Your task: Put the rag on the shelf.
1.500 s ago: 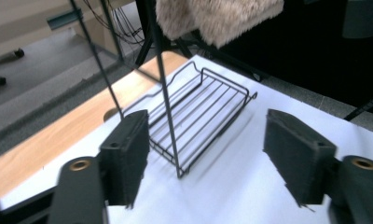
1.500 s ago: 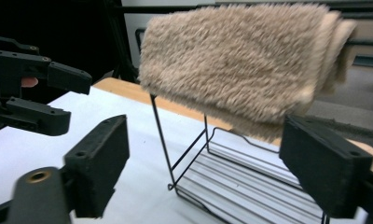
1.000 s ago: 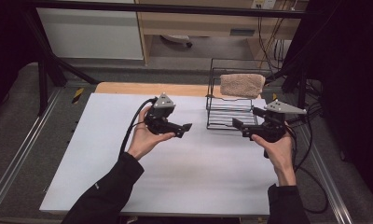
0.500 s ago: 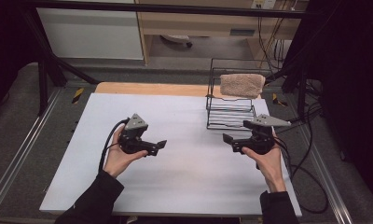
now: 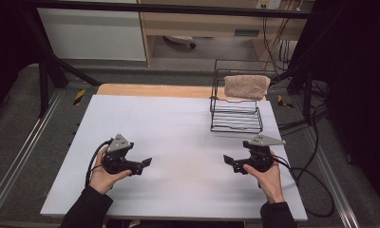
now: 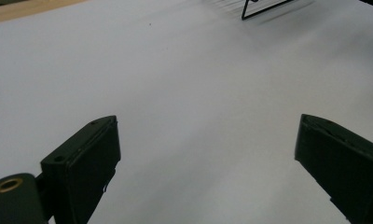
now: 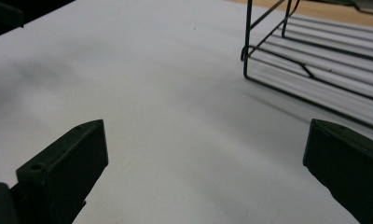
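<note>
Since both grippers hold nothing, we take as the item the folded towel [image 5: 246,86], beige, lying on the top tier of the wire rack [image 5: 236,118], upper right of the high view; its long axis runs left to right. Right gripper [image 5: 234,163]: lower right, jaws wide apart, empty; the rack's corner stands up and to the right in the right gripper view. We judge this hand the nearer. Left gripper [image 5: 143,165]: lower left, jaws wide, empty, well apart from the rack. White table [image 5: 178,123] underneath.
</note>
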A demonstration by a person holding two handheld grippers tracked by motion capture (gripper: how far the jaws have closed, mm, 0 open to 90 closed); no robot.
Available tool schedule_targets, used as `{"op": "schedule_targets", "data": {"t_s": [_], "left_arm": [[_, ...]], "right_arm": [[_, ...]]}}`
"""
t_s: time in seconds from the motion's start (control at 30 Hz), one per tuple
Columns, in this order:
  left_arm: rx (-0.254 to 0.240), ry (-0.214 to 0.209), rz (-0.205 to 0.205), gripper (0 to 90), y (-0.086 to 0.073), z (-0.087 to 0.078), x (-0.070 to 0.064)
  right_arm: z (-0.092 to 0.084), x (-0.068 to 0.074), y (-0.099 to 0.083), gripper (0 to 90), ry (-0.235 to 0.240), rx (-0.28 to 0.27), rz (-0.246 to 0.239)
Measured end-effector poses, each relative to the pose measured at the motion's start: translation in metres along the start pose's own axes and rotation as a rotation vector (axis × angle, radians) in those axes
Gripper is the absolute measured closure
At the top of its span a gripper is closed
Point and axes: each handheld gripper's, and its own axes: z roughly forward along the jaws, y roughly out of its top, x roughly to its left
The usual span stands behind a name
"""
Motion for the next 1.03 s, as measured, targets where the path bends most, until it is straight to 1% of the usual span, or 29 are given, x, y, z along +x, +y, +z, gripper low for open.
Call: {"op": "schedule_targets", "data": {"t_s": [0.17,0.3,0.33,0.37,0.43,0.5,0.53,0.67,0.83,0.97,1.03], "left_arm": [[0.012,0.006,-0.012,7.0,-0.017,-0.005,0.007],[0.023,0.016,-0.007,6.9,-0.029,-0.011,0.012],[0.021,0.015,-0.007,6.9,-0.031,-0.013,0.013],[0.018,0.014,-0.010,6.8,-0.034,-0.014,0.014],[0.019,0.011,-0.015,6.7,-0.039,-0.016,0.016],[0.028,0.012,-0.005,6.6,-0.044,-0.017,0.017],[0.032,0.011,-0.005,6.6,-0.046,-0.018,0.017],[0.045,0.005,-0.004,6.4,-0.052,-0.017,0.017],[0.056,0.006,-0.006,6.0,-0.058,-0.017,0.017],[0.053,0.003,-0.009,5.9,-0.059,-0.018,0.018],[0.053,0.006,-0.009,5.9,-0.060,-0.018,0.019]], "right_arm": [[0.002,-0.001,-0.017,0.5,0.017,0.039,-0.005],[0.004,-0.001,-0.032,0.5,0.034,0.081,-0.031],[0.004,-0.001,-0.036,0.5,0.030,0.095,-0.032],[0.004,-0.002,-0.038,0.5,0.025,0.102,-0.042],[0.004,-0.003,-0.043,0.6,0.025,0.117,-0.039],[0.003,-0.004,-0.048,0.6,0.023,0.115,-0.034],[0.002,-0.004,-0.050,0.6,0.027,0.116,-0.025],[-0.003,-0.007,-0.058,0.5,0.030,0.119,-0.017],[-0.008,-0.010,-0.061,0.5,0.023,0.104,0.003],[-0.007,-0.010,-0.062,0.5,0.027,0.104,-0.003],[-0.006,-0.009,-0.062,0.5,0.029,0.115,-0.007]]}}
